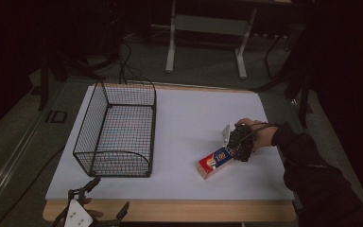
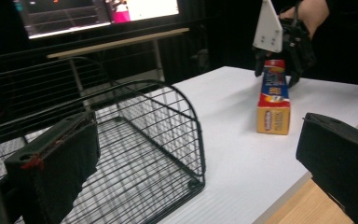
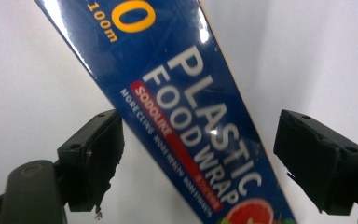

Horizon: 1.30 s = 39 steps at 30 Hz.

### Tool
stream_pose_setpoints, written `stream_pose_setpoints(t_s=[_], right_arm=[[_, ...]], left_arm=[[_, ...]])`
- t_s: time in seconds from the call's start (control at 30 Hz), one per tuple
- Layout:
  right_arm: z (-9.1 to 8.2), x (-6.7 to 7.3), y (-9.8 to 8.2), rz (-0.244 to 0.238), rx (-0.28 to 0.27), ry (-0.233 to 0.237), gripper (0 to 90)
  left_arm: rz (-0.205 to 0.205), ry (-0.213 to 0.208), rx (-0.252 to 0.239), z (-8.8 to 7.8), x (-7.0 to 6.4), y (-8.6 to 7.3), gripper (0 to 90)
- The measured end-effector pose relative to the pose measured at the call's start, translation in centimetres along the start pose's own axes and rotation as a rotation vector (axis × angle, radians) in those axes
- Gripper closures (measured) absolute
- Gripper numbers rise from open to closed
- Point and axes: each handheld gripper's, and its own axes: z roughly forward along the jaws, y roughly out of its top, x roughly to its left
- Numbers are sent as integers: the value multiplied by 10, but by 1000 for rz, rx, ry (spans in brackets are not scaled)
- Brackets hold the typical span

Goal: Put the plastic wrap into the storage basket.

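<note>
Lying flat on the white surface (image 1: pixel 184 118), toward its right side, is a long rectangular carton of plastic food wrap (image 1: pixel 216 161), glossy blue with a red and yellow end. A black wire mesh basket (image 1: pixel 118 130) with a rounded front stands well apart at the left of the surface, open at the top; nothing lies between it and the carton. Beyond the surface are the legs of a grey stand (image 1: pixel 207 38) on a dark floor.

The right gripper (image 1: pixel 240 143) sits over the far end of the carton. Seen from the right gripper view, its black padded fingers (image 3: pixel 93 158) stand on either side of the carton (image 3: pixel 186 107), apart from its edges, not pressing.

The left gripper (image 1: pixel 105 195) hangs at the near edge of the surface, fingers (image 2: pixel 56 163) spread wide, holding nothing.
</note>
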Motion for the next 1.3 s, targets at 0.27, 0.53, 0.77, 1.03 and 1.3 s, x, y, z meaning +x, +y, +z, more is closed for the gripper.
stream_pose_setpoints(t_s=[0.27,0.53,0.77,1.03,1.3], right_arm=[[14,-3,9,-119,3,71,207],[27,-8,8,-182,34,108,243],[30,-8,4,-213,4,108,273],[26,-9,6,-246,30,122,325],[9,-20,13,-67,-7,150,351]], left_arm=[[-28,72,5,-14,2,-2,1],[-48,114,19,-14,5,-3,1],[-42,113,41,-8,4,-4,1],[-28,89,47,-6,2,-5,1],[-24,82,38,-6,2,-4,1]])
